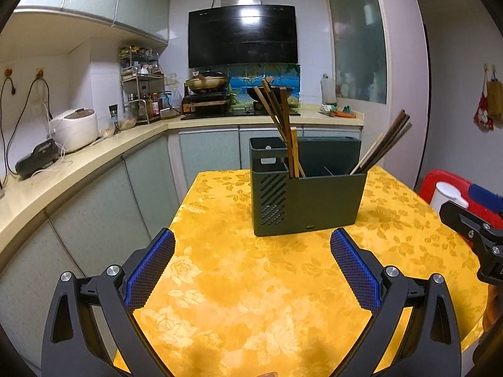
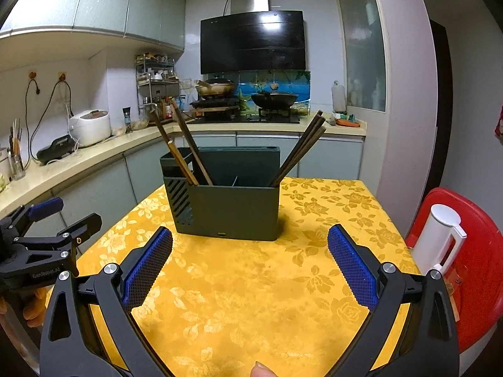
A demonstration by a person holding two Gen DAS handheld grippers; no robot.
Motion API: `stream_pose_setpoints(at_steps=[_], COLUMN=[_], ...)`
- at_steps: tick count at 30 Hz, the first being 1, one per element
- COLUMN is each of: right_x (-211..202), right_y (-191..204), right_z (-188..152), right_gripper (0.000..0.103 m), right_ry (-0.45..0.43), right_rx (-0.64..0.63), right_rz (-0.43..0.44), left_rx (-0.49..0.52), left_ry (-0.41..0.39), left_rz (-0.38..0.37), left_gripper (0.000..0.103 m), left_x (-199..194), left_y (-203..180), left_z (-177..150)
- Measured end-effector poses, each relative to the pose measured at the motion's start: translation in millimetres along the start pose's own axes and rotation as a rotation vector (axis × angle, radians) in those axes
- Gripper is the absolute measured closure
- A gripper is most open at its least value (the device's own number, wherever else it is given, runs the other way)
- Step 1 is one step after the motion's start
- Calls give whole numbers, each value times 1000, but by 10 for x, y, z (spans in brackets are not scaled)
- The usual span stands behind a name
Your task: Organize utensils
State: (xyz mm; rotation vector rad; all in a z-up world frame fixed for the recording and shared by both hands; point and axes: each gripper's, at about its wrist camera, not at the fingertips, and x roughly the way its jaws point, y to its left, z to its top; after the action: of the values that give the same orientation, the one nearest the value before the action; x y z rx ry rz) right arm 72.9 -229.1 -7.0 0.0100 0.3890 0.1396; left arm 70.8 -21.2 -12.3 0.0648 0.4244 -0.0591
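Left claw [image 1: 252,245] spread wide, blue pads [image 1: 151,270] bare, nothing between them, hovering over the bench [image 1: 239,298] with its yellow floral cloth. Right claw [image 2: 250,242] same: spread, pinching nothing, above the same cloth. Each shows in the other's view, left claw at 9 o'clock of the right wrist view, right claw at 3 o'clock of the left. Dark green utensil caddy [image 1: 314,201] stands upright on the bench at 12 o'clock of both claws, apart from them. In it, one chopstick bundle [image 1: 283,125] leans left from the compartment next to the slotted end section; second chopstick bundle [image 1: 386,144] leans out right at the far right end. Middle compartments look empty, though their floors are hidden. White lidded jug [image 2: 437,242] sits on a red stool [image 2: 481,270] at 3 o'clock, off the bench.
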Motion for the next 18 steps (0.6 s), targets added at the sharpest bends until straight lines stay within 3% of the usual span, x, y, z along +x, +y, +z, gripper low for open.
stream_pose_setpoints(at_steps=[18], right_x=[135], right_y=[-164], right_z=[-91], right_gripper=[7], right_ry=[58], right_rx=[68], right_rz=[-9], left_rx=[-18], left_ry=[45], left_rz=[1], left_gripper=[7], left_x=[110], left_y=[11], left_z=[-75])
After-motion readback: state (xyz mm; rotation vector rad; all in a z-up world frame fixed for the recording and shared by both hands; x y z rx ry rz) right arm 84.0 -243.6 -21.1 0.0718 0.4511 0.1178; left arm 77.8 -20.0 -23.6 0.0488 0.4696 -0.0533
